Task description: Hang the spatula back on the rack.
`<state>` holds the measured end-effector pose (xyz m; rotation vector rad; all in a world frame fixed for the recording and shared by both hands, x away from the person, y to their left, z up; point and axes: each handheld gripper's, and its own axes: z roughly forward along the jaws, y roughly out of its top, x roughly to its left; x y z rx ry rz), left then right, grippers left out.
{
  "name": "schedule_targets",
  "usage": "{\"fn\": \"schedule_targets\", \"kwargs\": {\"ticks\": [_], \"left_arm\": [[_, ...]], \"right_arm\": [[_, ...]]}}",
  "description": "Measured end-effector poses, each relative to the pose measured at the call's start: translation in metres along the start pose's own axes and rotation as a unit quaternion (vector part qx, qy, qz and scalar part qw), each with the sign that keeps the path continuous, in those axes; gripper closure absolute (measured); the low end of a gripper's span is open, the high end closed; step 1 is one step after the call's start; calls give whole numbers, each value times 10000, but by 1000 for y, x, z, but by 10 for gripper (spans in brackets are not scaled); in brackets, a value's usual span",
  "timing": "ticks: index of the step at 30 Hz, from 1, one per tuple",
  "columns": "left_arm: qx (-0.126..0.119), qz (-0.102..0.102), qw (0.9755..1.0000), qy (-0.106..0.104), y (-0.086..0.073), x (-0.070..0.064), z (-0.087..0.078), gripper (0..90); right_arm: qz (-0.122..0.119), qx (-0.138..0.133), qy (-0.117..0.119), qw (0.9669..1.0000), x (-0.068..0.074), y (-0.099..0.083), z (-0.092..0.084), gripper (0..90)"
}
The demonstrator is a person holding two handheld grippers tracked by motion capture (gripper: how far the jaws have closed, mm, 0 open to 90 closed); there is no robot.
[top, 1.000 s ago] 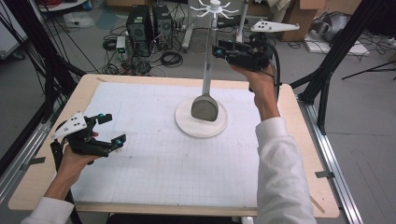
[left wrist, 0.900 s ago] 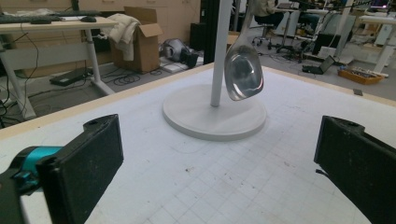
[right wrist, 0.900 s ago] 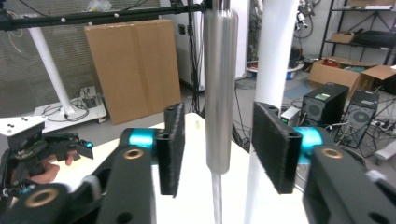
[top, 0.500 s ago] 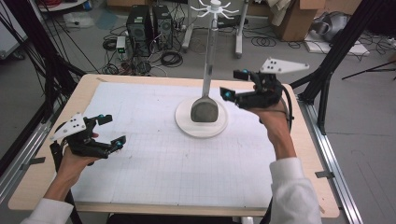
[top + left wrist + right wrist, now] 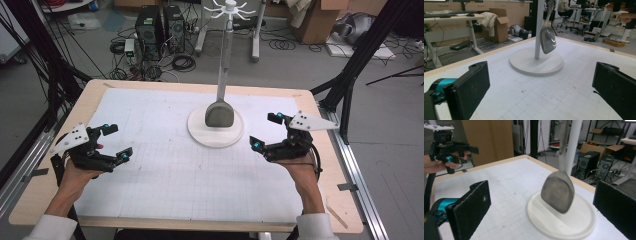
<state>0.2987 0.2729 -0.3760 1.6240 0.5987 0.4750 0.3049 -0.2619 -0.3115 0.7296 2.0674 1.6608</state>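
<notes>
Spatula [image 5: 219, 116] hangs upright (blade down); right gripper [image 5: 263, 131] just spread, empty

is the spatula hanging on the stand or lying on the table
Hanging. The spatula dangles from the stand, blade just above the round base. The right tongs, jaws just opened, are apart from it with nothing between them.

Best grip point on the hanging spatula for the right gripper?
Probably the handle just above the blade, coming in level from the right gripper's side. The spatula hangs upright beside the stand's pole; the handle is narrow, the blade broad. The jaws stand open with nothing between them.
</notes>
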Motion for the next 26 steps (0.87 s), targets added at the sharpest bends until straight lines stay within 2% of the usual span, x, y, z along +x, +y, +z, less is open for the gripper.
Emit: {"fn": "schedule_targets", "kwargs": {"ticks": [5, 10, 16, 18, 22, 26], "left_arm": [[-17, 7, 10000, -25, -2, -1, -2, 17], [-1, -17, 10000, -5, -6, 0, -3, 17], [37, -77, 10000, 16, -10, 1, -5, 17], [56, -73, 10000, 33, -11, 1, -5, 17], [81, -70, 9999, 53, -11, 0, -5, 17], [101, -61, 9999, 56, -12, 0, -4, 17]], "right_arm": [[60, -72, -78, 9999, 3, -24, -10, 4], [113, -193, -293, 9993, 4, -46, -17, 4], [147, -301, -430, 9985, 3, -69, -22, 4], [244, -238, -445, 9984, 1, -75, -22, 4], [273, -170, -463, 9984, 1, -82, -23, 4], [327, -206, -529, 9979, -2, -86, -27, 4]]}}
